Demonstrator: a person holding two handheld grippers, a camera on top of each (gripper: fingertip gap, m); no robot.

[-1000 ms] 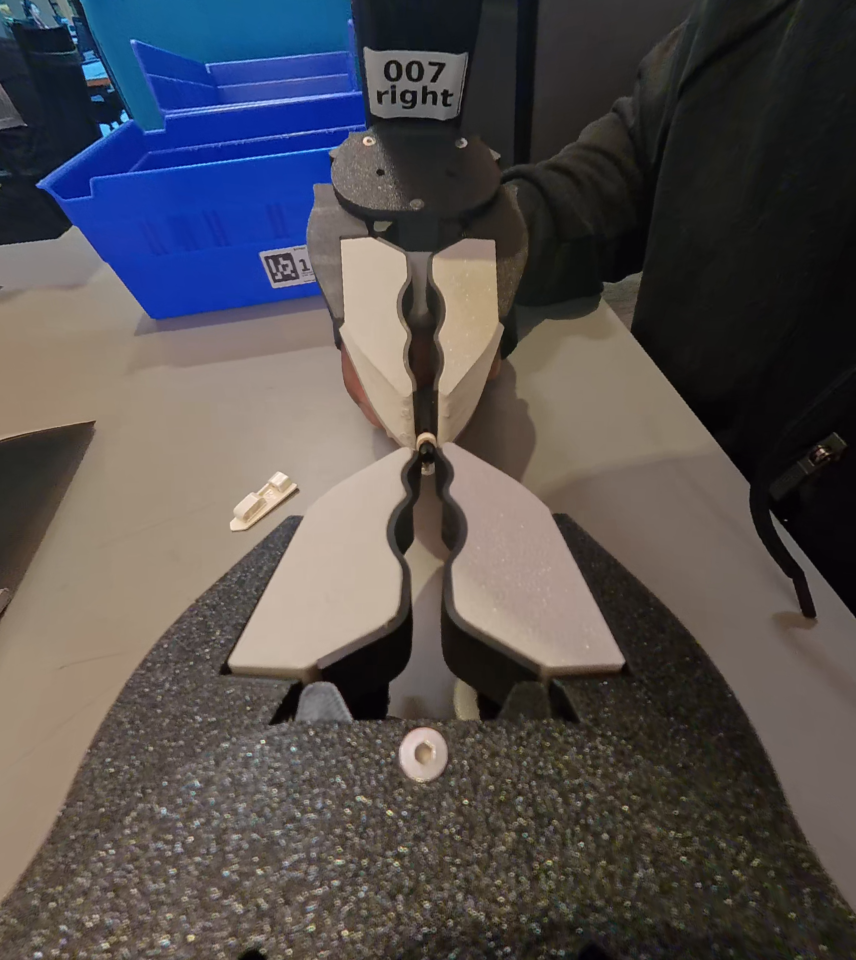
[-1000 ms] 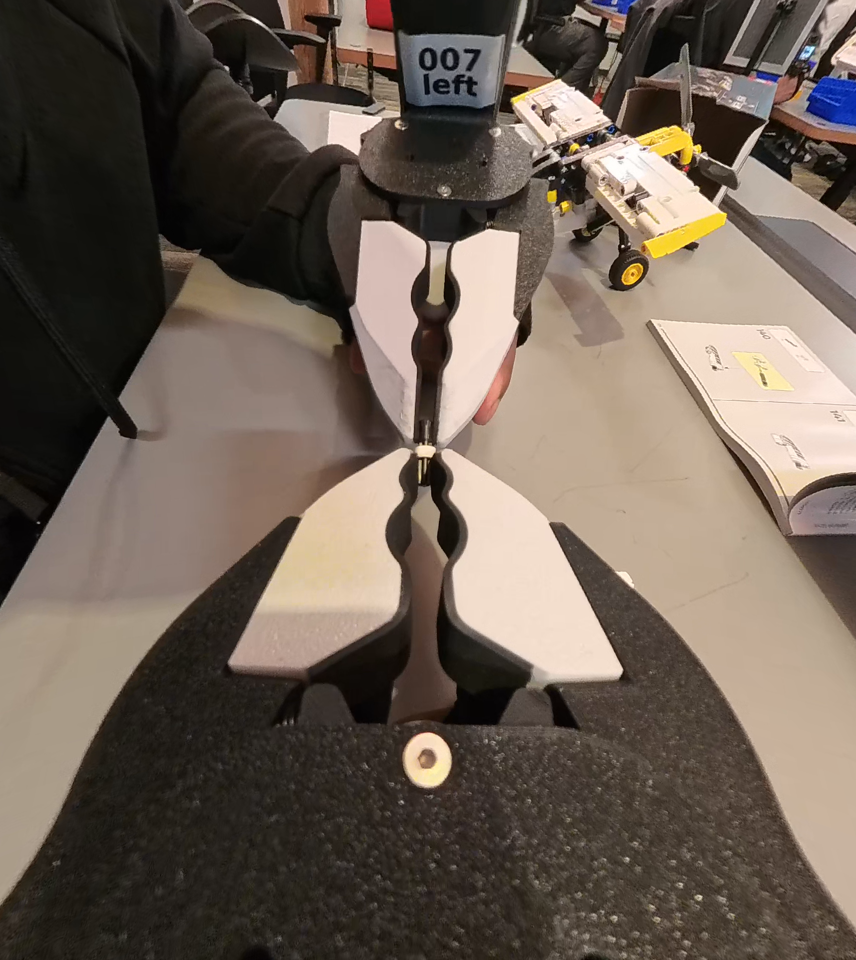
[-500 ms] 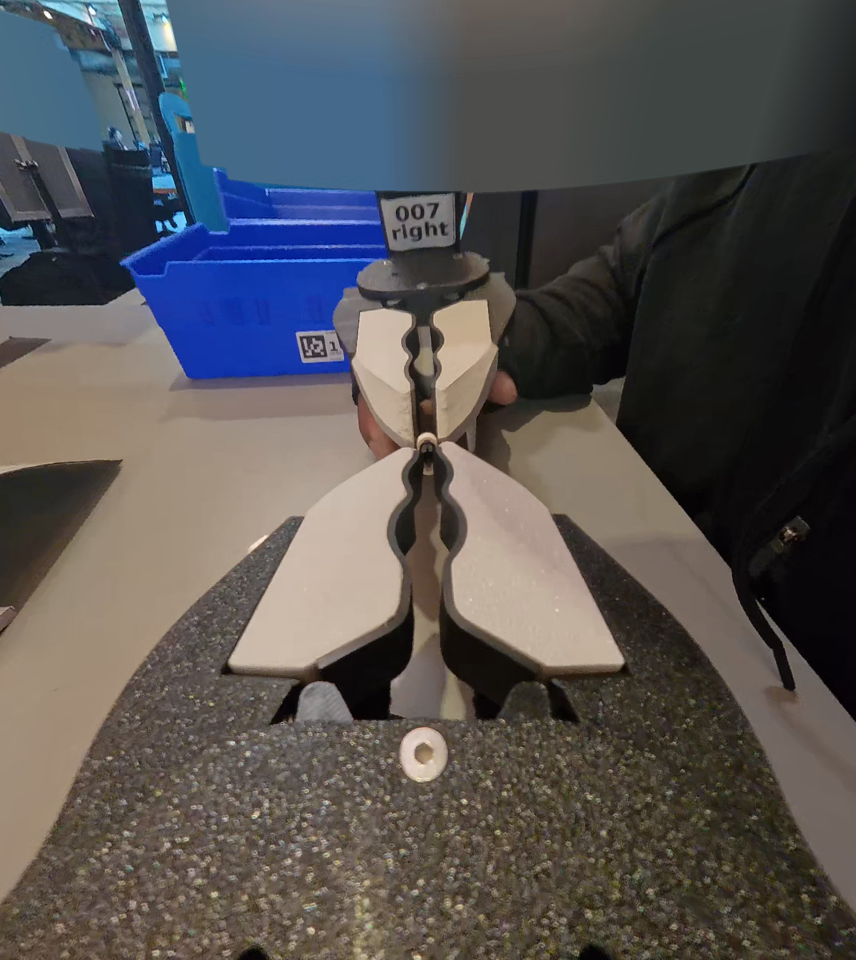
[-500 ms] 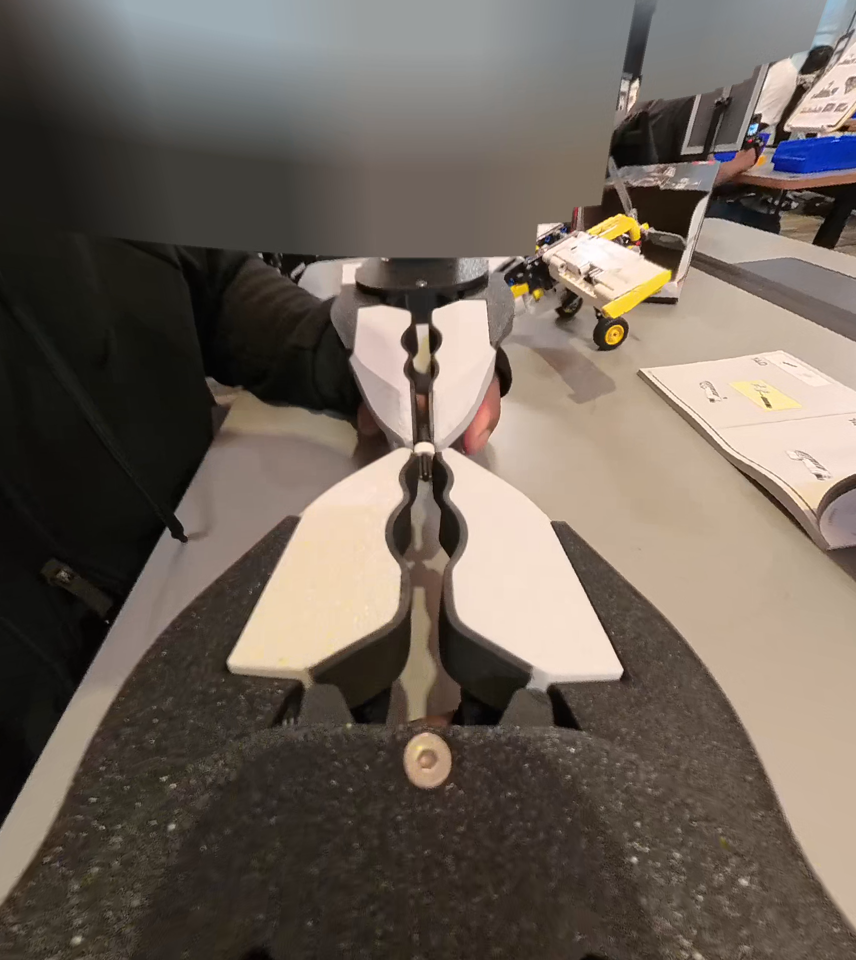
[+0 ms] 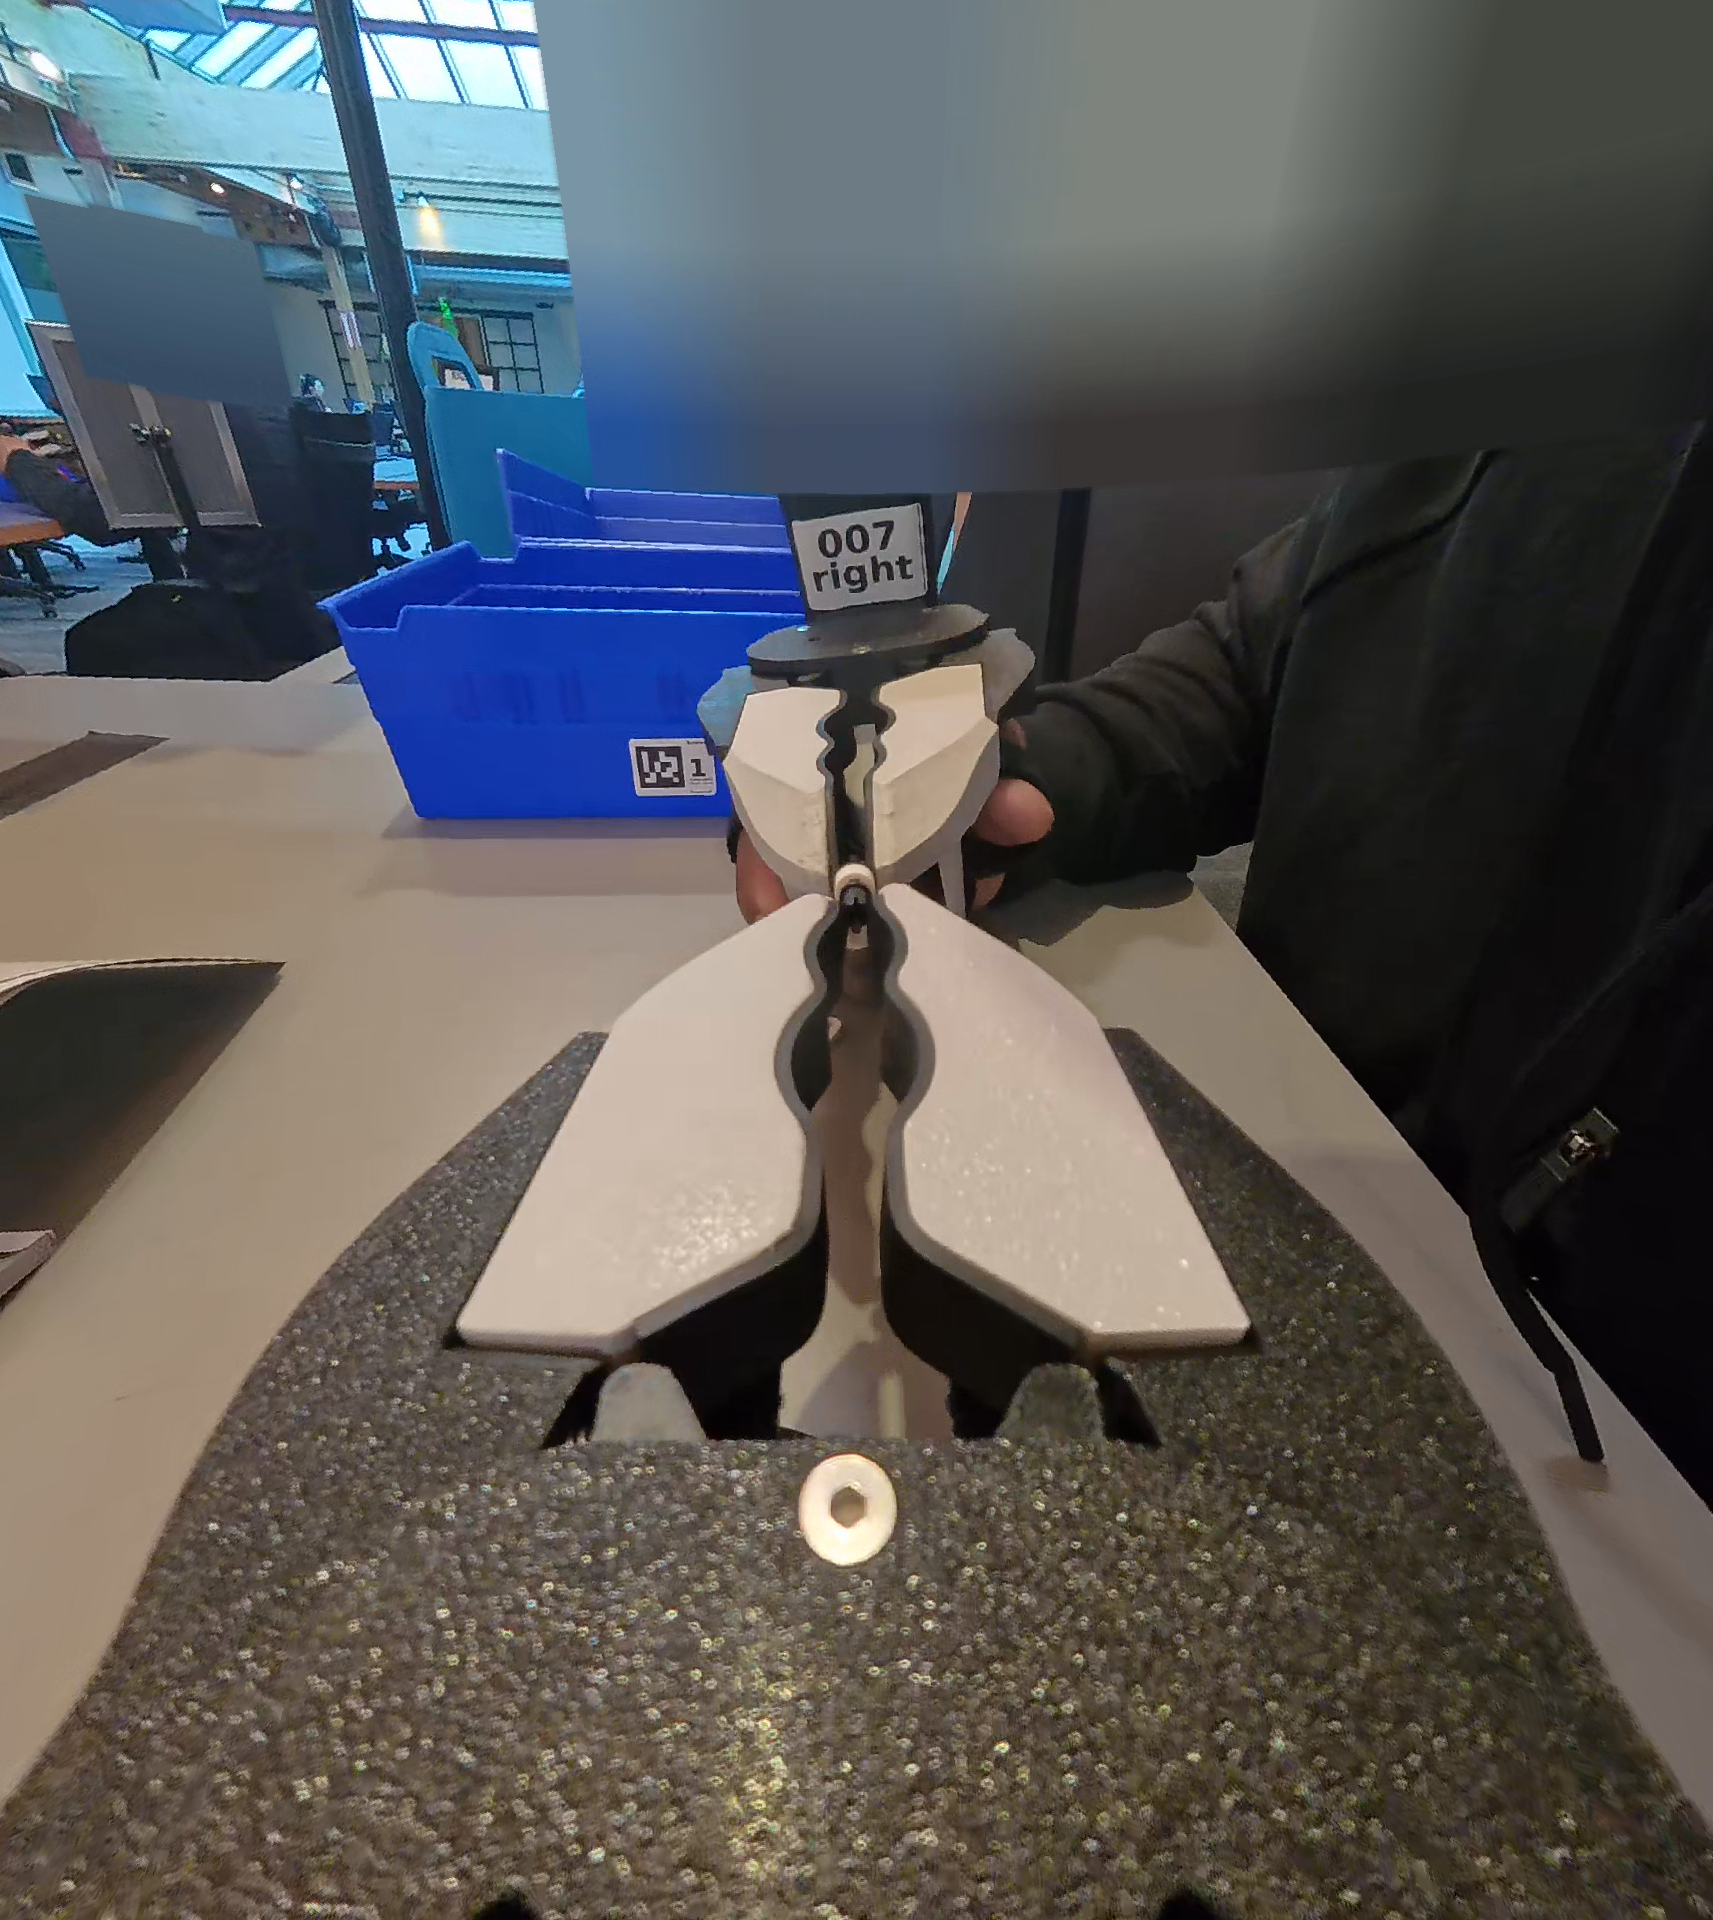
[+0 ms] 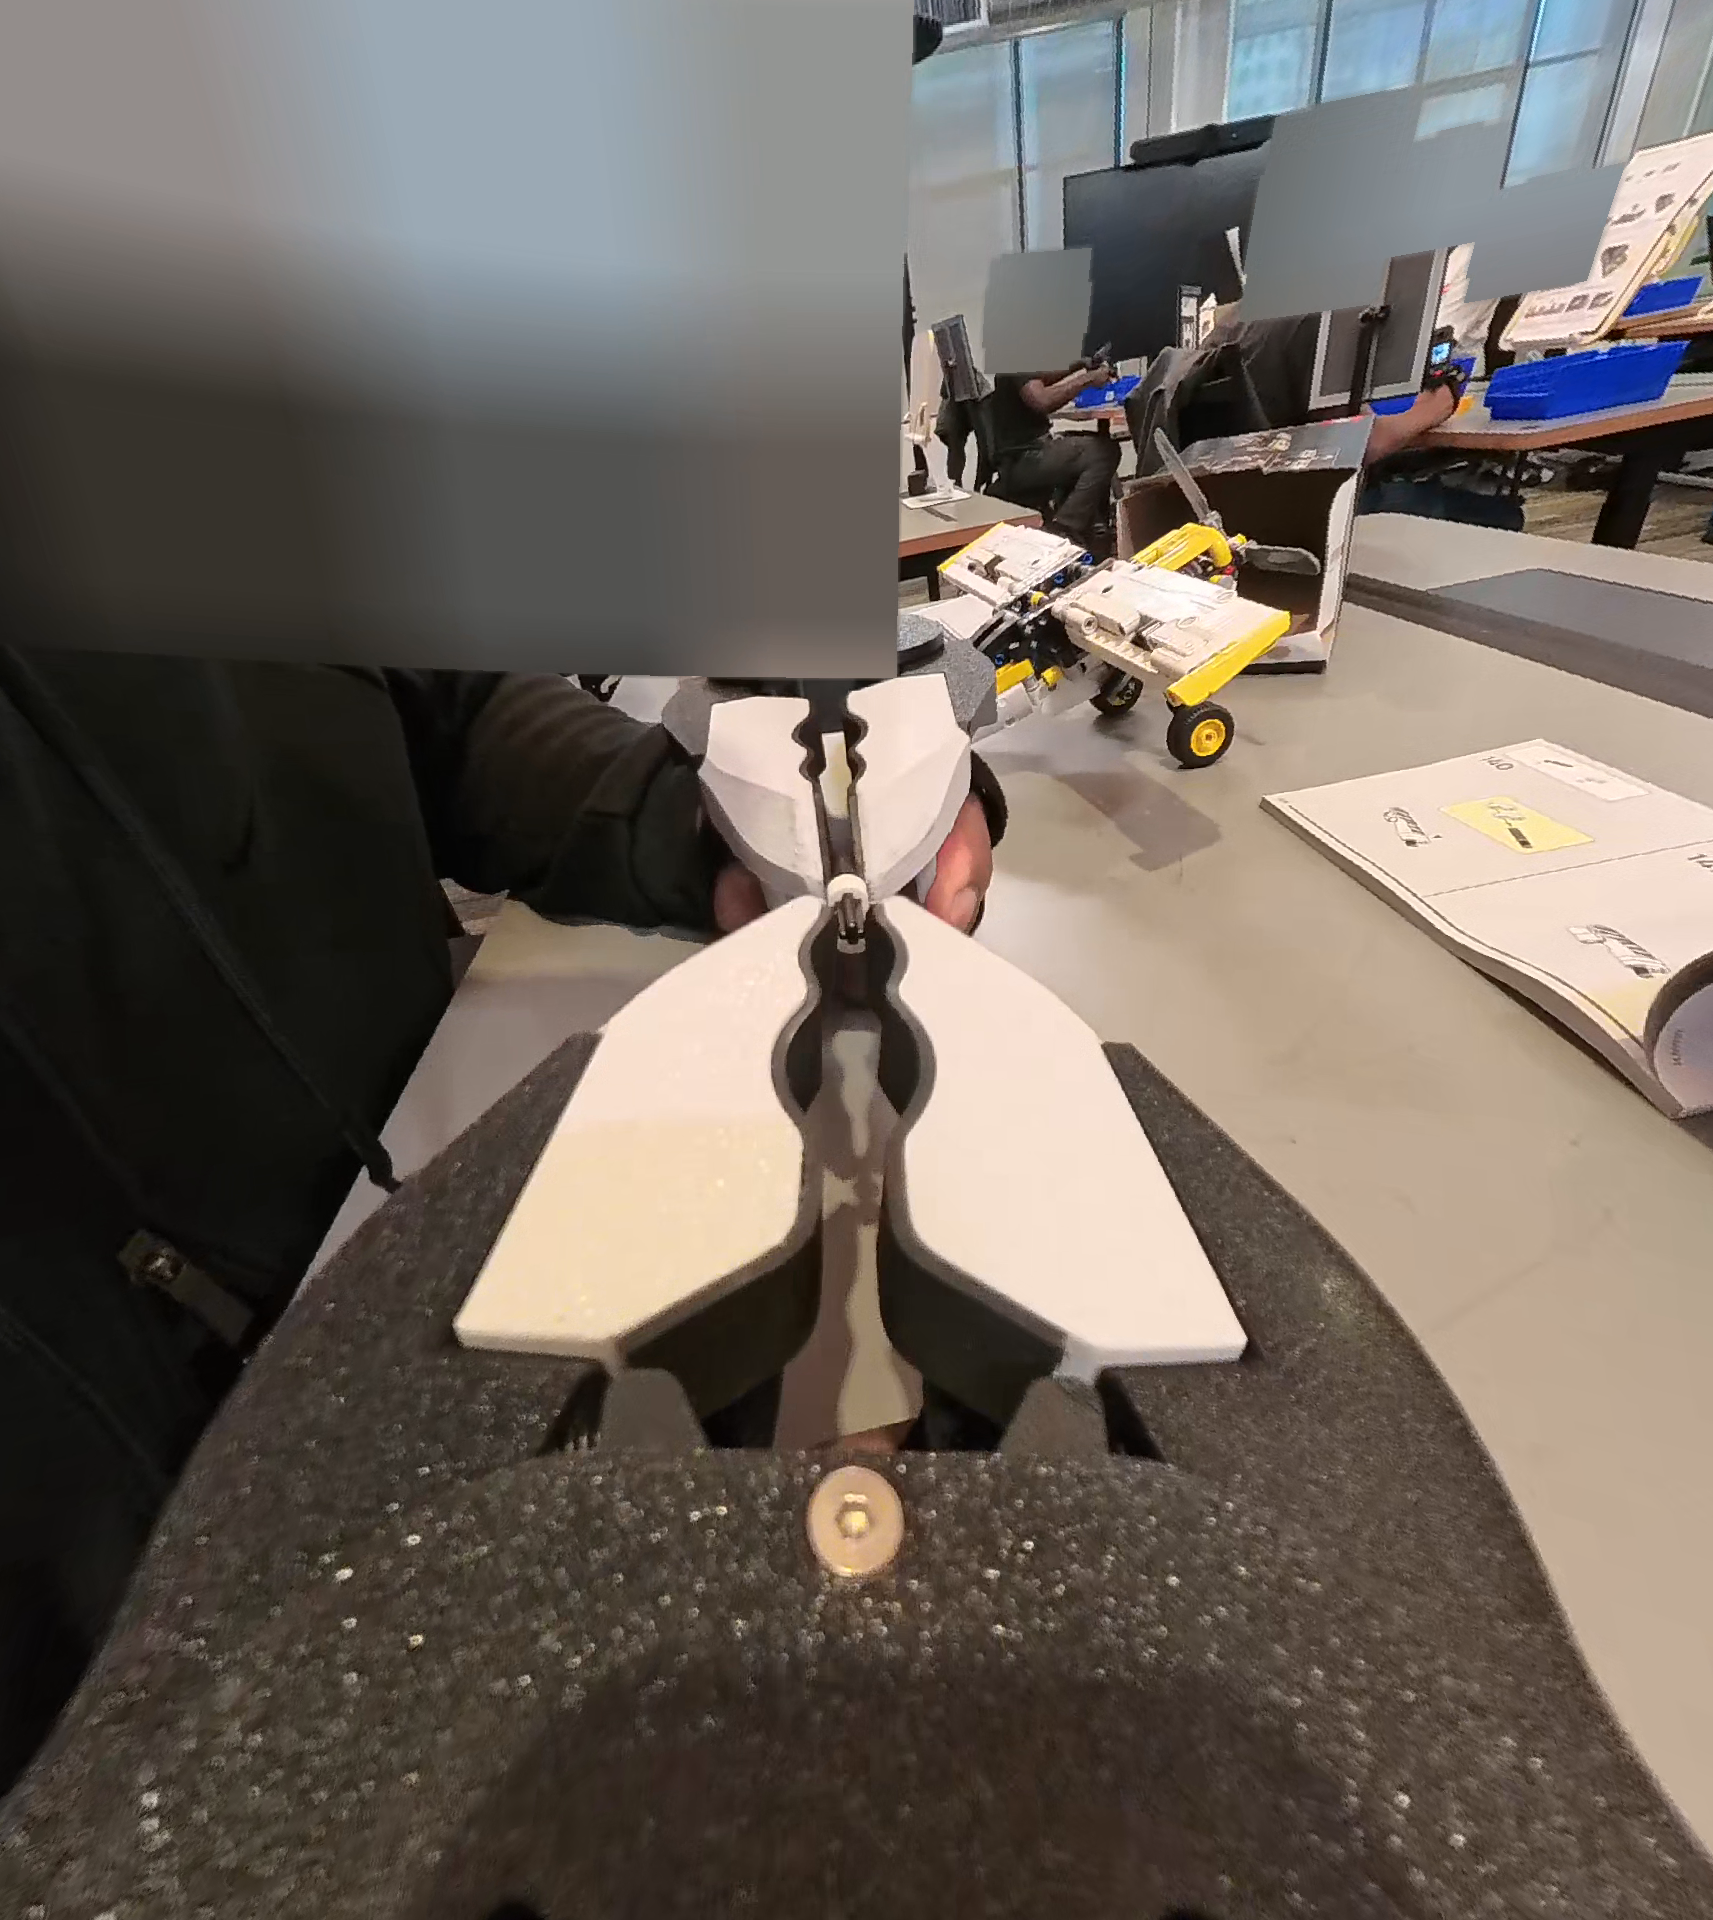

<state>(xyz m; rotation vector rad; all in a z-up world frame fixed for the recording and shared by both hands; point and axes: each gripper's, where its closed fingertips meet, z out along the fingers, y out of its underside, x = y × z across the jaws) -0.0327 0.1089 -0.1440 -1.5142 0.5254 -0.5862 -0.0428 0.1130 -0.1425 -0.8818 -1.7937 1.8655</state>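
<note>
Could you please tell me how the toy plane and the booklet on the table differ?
The toy plane is a white-and-yellow brick model standing on wheels; the booklet is flat printed paper lying open. The plane sits farther back; the booklet lies nearer, on the right. Both rest on the grey table.

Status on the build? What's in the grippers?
Done: toy plane looks mostly built on the table. In hand: left gripper and right gripper, tip to tip, both pinch one small black pin with white collars. Left: that pin is not yet on the plane; booklet lies open.
</note>
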